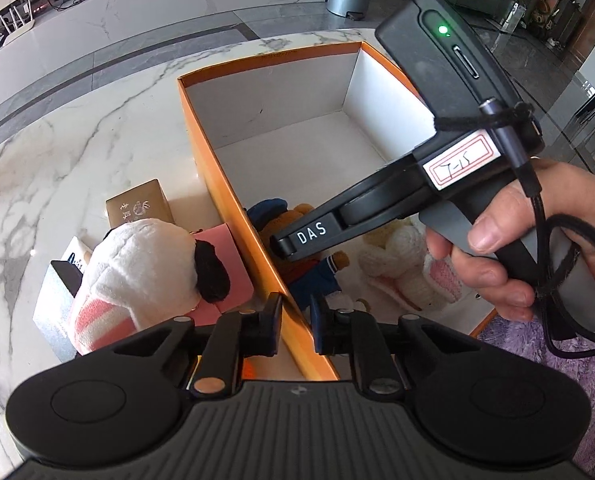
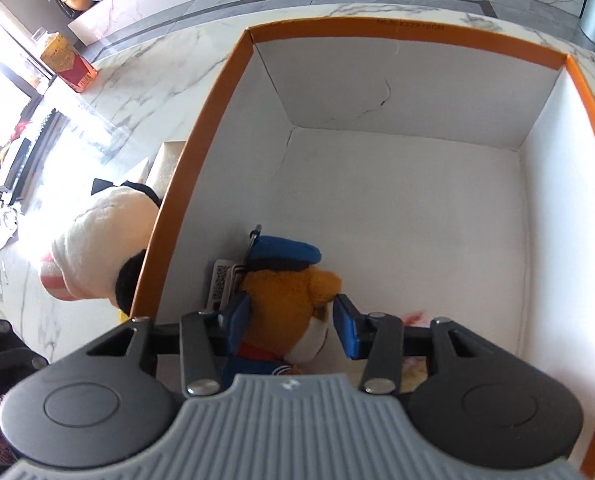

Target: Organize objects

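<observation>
I'm holding the left gripper [image 1: 296,320] with jaws together on the near wall of the orange box [image 1: 233,204], at six o'clock. I'm keeping the right gripper [image 2: 293,320] with jaws apart around the bear plush [image 2: 285,300], lying inside the box at seven o'clock; whether the pads are touching it, I cannot tell. A white dog plush [image 1: 145,268] is sitting outside, at nine o'clock.

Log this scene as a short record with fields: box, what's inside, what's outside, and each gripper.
Box: orange box, white inside, on marble table
Inside: brown bear in blue cap; white-and-pink bunny
Outside, by the box: white plush, pink box, gold box
Left gripper: shut, at the box's wall
Right gripper: pads either side of the bear's head; contact unclear
</observation>
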Available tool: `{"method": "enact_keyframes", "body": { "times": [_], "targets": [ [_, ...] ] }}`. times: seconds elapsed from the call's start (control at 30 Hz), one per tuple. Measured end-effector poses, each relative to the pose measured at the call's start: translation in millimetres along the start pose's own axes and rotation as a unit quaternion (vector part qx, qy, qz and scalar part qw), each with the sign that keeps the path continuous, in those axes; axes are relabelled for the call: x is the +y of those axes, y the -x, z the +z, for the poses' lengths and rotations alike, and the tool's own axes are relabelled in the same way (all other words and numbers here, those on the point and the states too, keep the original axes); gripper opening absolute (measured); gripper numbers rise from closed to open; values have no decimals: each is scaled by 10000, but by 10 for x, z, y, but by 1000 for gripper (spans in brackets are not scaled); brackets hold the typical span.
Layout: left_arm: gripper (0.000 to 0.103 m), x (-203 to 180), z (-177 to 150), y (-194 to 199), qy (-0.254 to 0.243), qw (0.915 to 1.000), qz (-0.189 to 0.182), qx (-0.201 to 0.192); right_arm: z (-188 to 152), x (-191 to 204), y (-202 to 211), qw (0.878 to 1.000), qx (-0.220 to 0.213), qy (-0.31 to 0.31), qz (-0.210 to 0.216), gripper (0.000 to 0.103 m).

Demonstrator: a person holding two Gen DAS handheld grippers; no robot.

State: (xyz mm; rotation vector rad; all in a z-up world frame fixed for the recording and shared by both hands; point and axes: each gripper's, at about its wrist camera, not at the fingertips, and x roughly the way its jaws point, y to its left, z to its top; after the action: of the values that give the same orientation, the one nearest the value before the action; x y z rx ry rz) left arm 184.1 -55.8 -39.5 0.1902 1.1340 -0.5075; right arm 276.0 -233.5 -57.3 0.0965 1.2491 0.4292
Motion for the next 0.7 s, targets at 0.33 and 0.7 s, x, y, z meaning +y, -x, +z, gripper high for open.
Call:
{"method": "enact_keyframes", "body": {
  "times": [0.33, 0.7],
  "targets": [
    [18, 0, -20, 10, -36, 10000, -13, -82, -274, -25, 22, 9968, 662, -141, 437, 38],
    [18, 25, -53, 17, 102, 9997, -55, -202, -328, -24, 697, 9924, -157, 973, -741, 53]
  ]
}}
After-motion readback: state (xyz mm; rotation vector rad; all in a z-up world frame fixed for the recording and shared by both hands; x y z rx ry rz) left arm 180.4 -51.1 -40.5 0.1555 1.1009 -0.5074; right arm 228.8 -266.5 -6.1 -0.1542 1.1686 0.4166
